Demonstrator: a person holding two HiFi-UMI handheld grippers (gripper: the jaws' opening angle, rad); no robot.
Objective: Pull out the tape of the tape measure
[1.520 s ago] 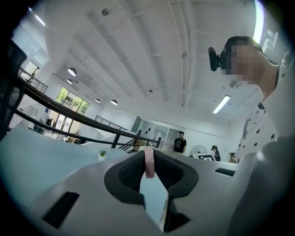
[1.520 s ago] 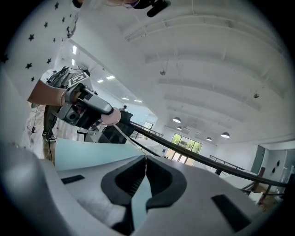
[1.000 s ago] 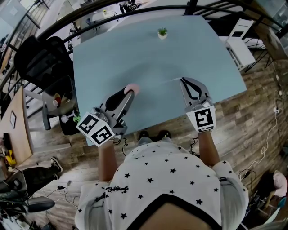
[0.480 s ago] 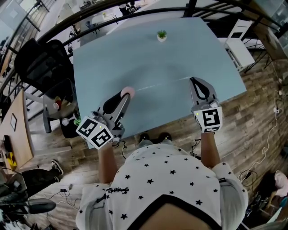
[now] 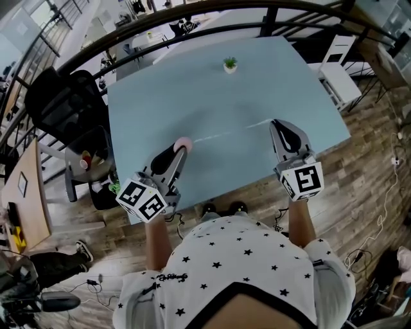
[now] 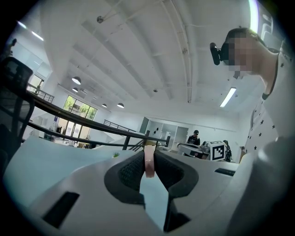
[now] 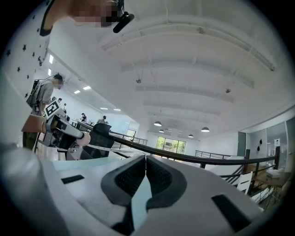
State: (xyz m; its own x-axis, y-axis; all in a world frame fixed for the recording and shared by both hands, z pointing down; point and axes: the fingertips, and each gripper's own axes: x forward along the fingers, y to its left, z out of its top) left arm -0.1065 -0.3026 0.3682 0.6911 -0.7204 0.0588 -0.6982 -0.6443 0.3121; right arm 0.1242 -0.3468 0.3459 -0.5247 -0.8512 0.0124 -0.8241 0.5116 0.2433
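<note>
A small pink tape measure (image 5: 183, 143) is pinched between the tips of my left gripper (image 5: 181, 146), above the pale blue table (image 5: 192, 96). In the left gripper view the pink case (image 6: 149, 162) stands edge-on between the dark pads. A thin pale tape (image 5: 231, 131) runs from the case rightward to my right gripper (image 5: 275, 123), whose jaws are shut on the tape's end. In the right gripper view the jaws (image 7: 145, 162) meet with no gap, and the left gripper (image 7: 59, 129) with the pink case (image 7: 85, 138) shows far left.
A small potted plant (image 5: 230, 63) stands near the table's far edge. A black office chair (image 5: 64, 96) sits left of the table and a white chair (image 5: 339, 65) to its right. A dark railing (image 5: 192, 19) runs behind. The wooden floor is below the near edge.
The right gripper has moved to the right, away from the left one, and the stretch of tape between them has grown longer. The left gripper has held the pink case roughly in place.
</note>
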